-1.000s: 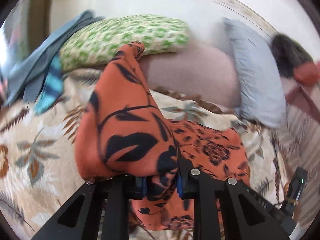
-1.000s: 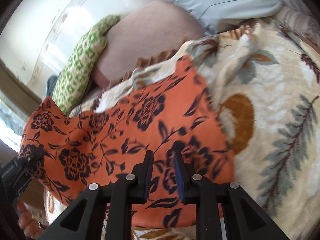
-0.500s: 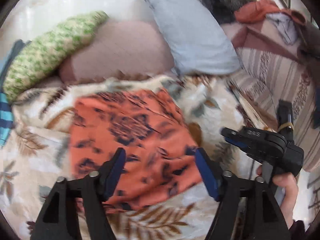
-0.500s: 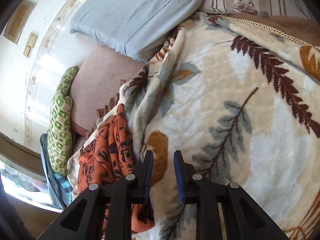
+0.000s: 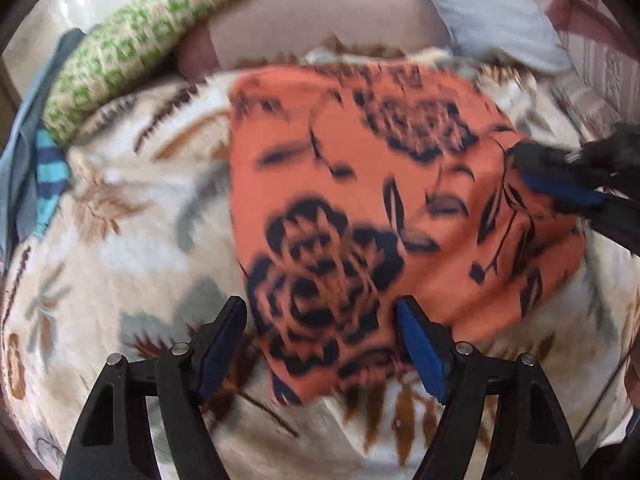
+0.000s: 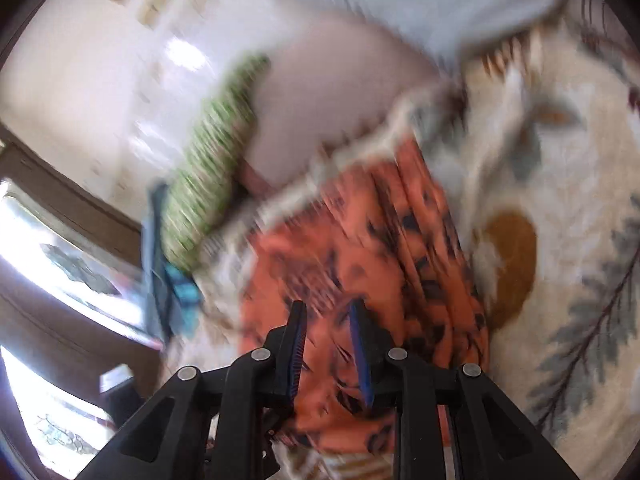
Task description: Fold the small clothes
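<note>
An orange cloth with black flowers [image 5: 380,208] lies folded flat on the leaf-patterned blanket [image 5: 120,248]. My left gripper [image 5: 320,344] is open wide, its blue pads on either side of the cloth's near edge, holding nothing. My right gripper [image 5: 560,184] shows at the cloth's right edge in the left wrist view. In the blurred right wrist view the right gripper [image 6: 326,344] stands over the orange cloth [image 6: 360,248] with a narrow gap between its pads; I cannot tell if cloth is between them.
A green-patterned pillow [image 5: 152,44], a pink pillow [image 5: 320,20] and a pale blue pillow [image 5: 492,4] lie behind the cloth. Blue and teal striped clothes [image 5: 44,172] lie at the far left. A window [image 6: 48,264] is at the left in the right wrist view.
My left gripper let go of the cloth and opened wide, and the cloth now lies flat. My right gripper swung away over the blanket and came back to the cloth's edge.
</note>
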`<state>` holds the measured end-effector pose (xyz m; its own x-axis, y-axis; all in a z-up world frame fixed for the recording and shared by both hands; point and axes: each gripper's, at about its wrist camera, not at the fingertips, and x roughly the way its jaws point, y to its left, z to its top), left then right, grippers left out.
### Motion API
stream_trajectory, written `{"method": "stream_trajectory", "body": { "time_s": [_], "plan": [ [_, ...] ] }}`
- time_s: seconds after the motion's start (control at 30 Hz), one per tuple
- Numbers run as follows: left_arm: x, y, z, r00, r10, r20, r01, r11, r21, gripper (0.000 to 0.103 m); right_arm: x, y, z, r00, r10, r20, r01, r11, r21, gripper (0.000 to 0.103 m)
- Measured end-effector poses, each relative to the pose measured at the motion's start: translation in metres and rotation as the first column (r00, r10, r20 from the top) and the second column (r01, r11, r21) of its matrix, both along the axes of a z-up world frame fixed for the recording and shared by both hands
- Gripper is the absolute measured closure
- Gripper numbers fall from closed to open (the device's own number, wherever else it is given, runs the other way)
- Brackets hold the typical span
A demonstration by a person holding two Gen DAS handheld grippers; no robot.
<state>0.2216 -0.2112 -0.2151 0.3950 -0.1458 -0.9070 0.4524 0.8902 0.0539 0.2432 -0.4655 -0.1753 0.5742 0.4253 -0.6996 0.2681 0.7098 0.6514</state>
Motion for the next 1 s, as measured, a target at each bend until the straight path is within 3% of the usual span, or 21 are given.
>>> {"method": "stream_trajectory", "body": {
  "time_s": [0.07, 0.1, 0.2, 0.33, 0.43, 0.5, 0.57, 0.63, 0.7, 0.77, 0.83, 0.93, 1.0],
  "plan": [
    [-0.006, 0.007, -0.002, 1.000, -0.011, -0.011, 0.011, 1.000, 0.005, 0.025, 0.003, 0.008, -0.031, 0.980, 0.083, -0.180, -0.084, 0.996, 0.000, 0.079],
    [-0.008, 0.010, 0.000, 1.000, -0.013, -0.021, 0.012, 1.000, -0.005, 0.025, 0.001, 0.012, -0.036, 0.969, 0.134, -0.207, -0.134, 0.991, 0.013, 0.081],
    [-0.012, 0.016, 0.022, 0.999, -0.031, 0.034, 0.033, 0.998, -0.053, 0.027, -0.011, 0.017, -0.026, 0.959, 0.200, -0.201, -0.214, 0.976, -0.048, 0.082],
    [-0.011, 0.009, 0.061, 0.980, -0.057, 0.190, 0.074, 0.994, -0.081, 0.027, -0.024, 0.007, -0.036, 0.957, 0.214, -0.197, -0.210, 0.977, 0.041, 0.082],
    [0.005, -0.009, 0.064, 0.982, -0.045, 0.184, 0.056, 0.997, -0.052, 0.027, -0.034, 0.007, -0.030, 0.957, 0.223, -0.187, -0.226, 0.974, 0.005, 0.082],
    [0.022, -0.018, 0.048, 0.989, -0.021, 0.147, 0.022, 1.000, -0.007, 0.027, -0.036, 0.004, -0.008, 0.975, 0.204, -0.093, -0.208, 0.977, -0.037, 0.080],
    [0.029, -0.026, 0.018, 0.998, -0.004, 0.060, 0.001, 0.999, 0.054, 0.027, -0.039, -0.007, 0.011, 0.989, 0.150, 0.015, -0.150, 0.989, -0.019, 0.080],
    [0.022, -0.031, 0.007, 0.994, -0.021, 0.104, 0.013, 0.997, 0.078, 0.026, -0.036, -0.016, 0.019, 0.994, 0.076, 0.081, -0.078, 0.997, 0.020, 0.080],
    [0.013, -0.033, 0.008, 0.987, -0.067, 0.143, 0.053, 0.994, 0.097, 0.026, -0.028, -0.012, 0.017, 0.997, 0.028, 0.076, -0.028, 1.000, -0.002, 0.080],
    [0.019, -0.025, 0.017, 0.994, -0.066, 0.089, 0.062, 0.997, 0.048, 0.026, -0.016, -0.007, 0.001, 1.000, -0.003, -0.026, 0.002, 0.999, -0.042, 0.080],
    [0.032, -0.017, 0.026, 0.998, -0.041, 0.055, 0.042, 0.999, -0.011, 0.026, -0.010, -0.008, -0.024, 0.989, -0.047, -0.144, 0.044, 0.999, -0.019, 0.079],
    [0.052, -0.022, 0.046, 0.994, -0.010, 0.108, 0.015, 0.999, -0.048, 0.026, -0.021, -0.016, -0.015, 0.992, -0.088, -0.094, 0.092, 0.995, 0.033, 0.080],
    [0.068, -0.042, 0.050, 0.992, -0.009, 0.127, 0.014, 0.999, -0.033, 0.025, -0.034, -0.027, -0.004, 0.991, -0.135, -0.024, 0.136, 0.990, 0.043, 0.079]
  ]
}}
